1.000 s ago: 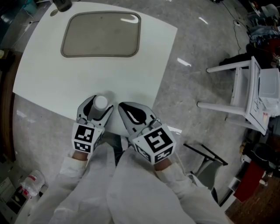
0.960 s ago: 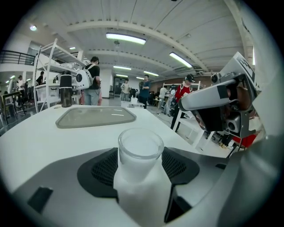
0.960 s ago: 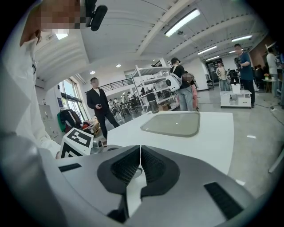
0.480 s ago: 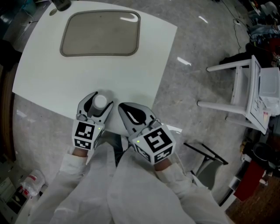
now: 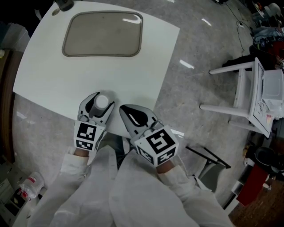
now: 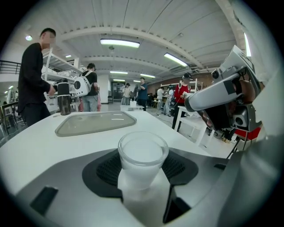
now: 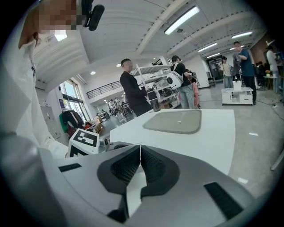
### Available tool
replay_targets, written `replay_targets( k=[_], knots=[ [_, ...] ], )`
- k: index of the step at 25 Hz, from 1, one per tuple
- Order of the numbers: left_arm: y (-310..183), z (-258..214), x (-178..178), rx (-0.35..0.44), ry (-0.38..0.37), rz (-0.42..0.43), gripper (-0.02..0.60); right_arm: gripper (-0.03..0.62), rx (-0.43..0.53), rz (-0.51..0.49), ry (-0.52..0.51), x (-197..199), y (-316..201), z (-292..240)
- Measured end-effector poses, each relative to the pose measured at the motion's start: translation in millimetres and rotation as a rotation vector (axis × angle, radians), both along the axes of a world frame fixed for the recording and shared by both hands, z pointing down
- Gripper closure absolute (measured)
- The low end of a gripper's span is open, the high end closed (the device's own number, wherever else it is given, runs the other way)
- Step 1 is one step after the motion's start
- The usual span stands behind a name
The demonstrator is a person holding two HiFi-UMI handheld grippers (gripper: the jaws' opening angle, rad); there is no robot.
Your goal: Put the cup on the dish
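A small translucent white cup [image 5: 102, 103] stands upright near the front edge of the white table [image 5: 49, 84]. My left gripper [image 5: 102, 97] has the cup [image 6: 142, 156] between its jaws. They are closing, with the pads close at its sides. The dish, a shallow greyish rounded-rectangle tray [image 5: 103, 34], lies empty at the table's far side, well beyond the cup. It also shows as the tray [image 6: 95, 123] and the tray [image 7: 173, 120] in both gripper views. My right gripper [image 5: 127, 111] is shut and empty, just right of the left one at the table edge.
A dark metal cup [image 5: 64, 4] stands past the tray's far left corner. A white chair [image 5: 246, 91] and cables are on the floor to the right. One person stands at the table's far side [image 6: 33, 80]; others are further back.
The left gripper's jaws have drawn in slightly around the cup. The cup, the tray and the right gripper have stayed where they were.
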State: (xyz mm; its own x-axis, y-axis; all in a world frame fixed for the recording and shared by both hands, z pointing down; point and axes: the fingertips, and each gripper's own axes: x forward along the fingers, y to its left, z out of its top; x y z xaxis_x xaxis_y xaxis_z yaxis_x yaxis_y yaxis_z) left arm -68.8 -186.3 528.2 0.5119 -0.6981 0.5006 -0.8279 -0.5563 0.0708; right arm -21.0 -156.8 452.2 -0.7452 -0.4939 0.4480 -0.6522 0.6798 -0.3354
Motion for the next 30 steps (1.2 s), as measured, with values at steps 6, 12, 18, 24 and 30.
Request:
replay_targets(
  k=[6, 12, 18, 24, 30],
  knots=[
    [5.0, -0.3, 5.0, -0.003, -0.008, 0.005, 0.311, 0.579, 0.010, -0.019, -0.009, -1.5, 2.7, -7.5],
    [15.1, -7.2, 8.4, 0.002, 0.000, 0.007, 0.312, 0.579, 0.030, -0.031, -0.019, -3.7, 4.0, -11.0],
    [13.2, -30.7, 8.2, 0.029, 0.019, -0.038, 0.311, 0.579, 0.071, -0.051, -0.041, 2.4, 4.4, -25.2],
    [16.8, -58.8, 8.6, 0.047, 0.025, -0.110, 0.311, 0.579, 0.141, -0.076, -0.066, 10.9, 2.3, -49.5],
    [27.6, -84.1, 13.6, 0.053, 0.036, -0.182, 0.311, 0.579, 0.198, -0.106, -0.075, 21.9, 8.1, -74.4]
  ],
)
